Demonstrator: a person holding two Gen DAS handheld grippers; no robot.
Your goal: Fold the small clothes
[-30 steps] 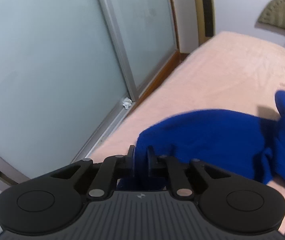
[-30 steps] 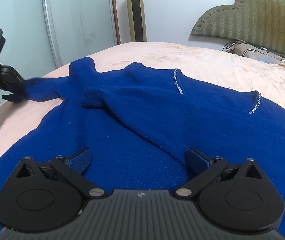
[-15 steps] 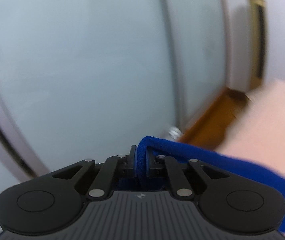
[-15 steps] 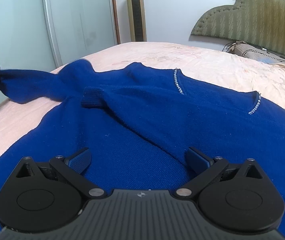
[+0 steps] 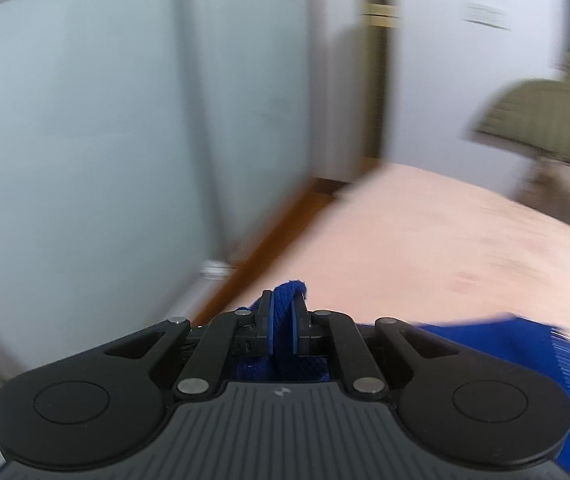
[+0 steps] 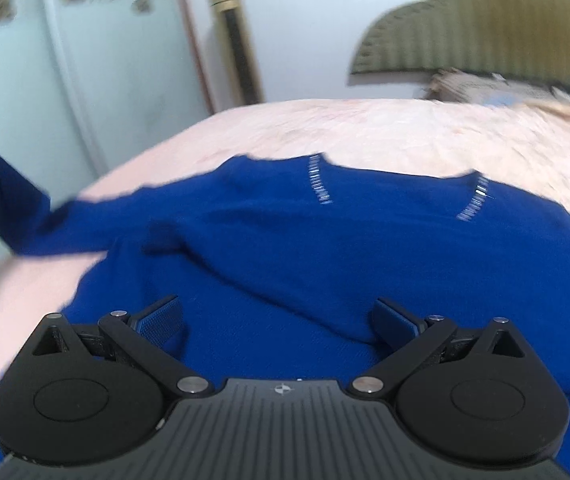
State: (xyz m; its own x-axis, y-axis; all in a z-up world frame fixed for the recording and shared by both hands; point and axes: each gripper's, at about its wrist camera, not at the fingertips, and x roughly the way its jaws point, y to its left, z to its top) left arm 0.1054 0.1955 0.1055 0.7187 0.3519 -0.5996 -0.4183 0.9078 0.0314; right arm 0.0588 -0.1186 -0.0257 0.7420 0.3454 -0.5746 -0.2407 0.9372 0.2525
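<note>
A blue knit sweater [image 6: 325, 248] with two short lines of rhinestones lies spread on the pink bed [image 6: 405, 136]. Its left sleeve [image 6: 17, 208] is stretched out and lifted off the bed at the far left of the right wrist view. My left gripper [image 5: 283, 300] is shut on the end of that sleeve [image 5: 285, 292], whose cuff pokes up between the pads. More blue knit trails off to the right [image 5: 525, 344]. My right gripper [image 6: 277, 316] hangs open just above the sweater's lower body, with nothing between its fingers.
Frosted sliding doors [image 5: 85, 120] run along the left side of the bed, with a strip of wooden floor [image 5: 269, 240] between. A tall gold and black tower fan [image 6: 237, 48] stands by the wall. An olive padded headboard [image 6: 485, 24] and pillows sit at the far right.
My left gripper has risen and swung, pulling the sleeve out straight and off the bed. The right gripper shifted and rolled a little, still open above the sweater. Both views are blurred now.
</note>
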